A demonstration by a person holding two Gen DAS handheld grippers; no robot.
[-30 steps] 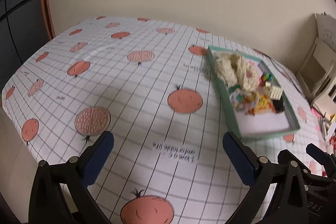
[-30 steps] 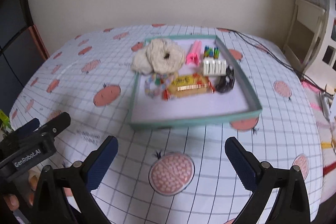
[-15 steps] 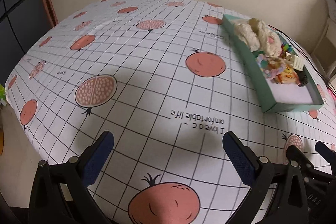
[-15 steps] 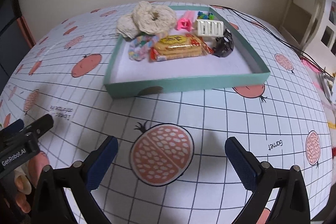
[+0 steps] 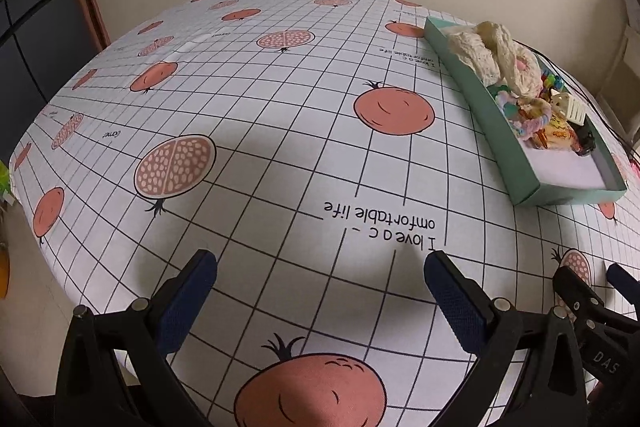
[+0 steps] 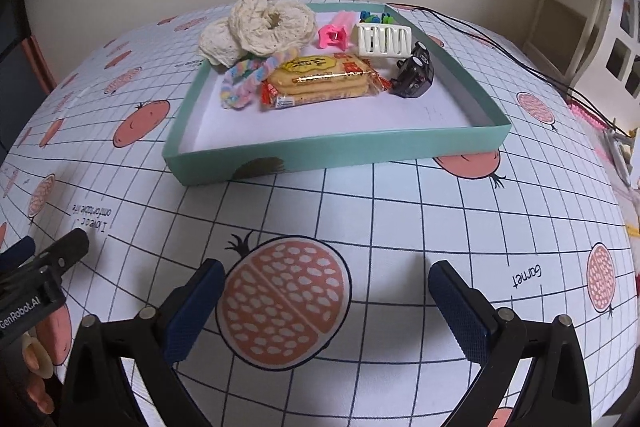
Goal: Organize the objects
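Both grippers, left (image 5: 320,281) and right (image 6: 326,287), have dropped nearer the surface (image 6: 400,211), jaws wide and empty; tray (image 6: 332,151) contents untouched.

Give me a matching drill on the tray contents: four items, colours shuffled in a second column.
Items:
1. hair claw clip
2. slotted clip
3. biscuit packet
4. tray wall

Colours:
A. teal
B. yellow and red
C. pink
D. white

Pairs: 1-C, 2-D, 3-B, 4-A
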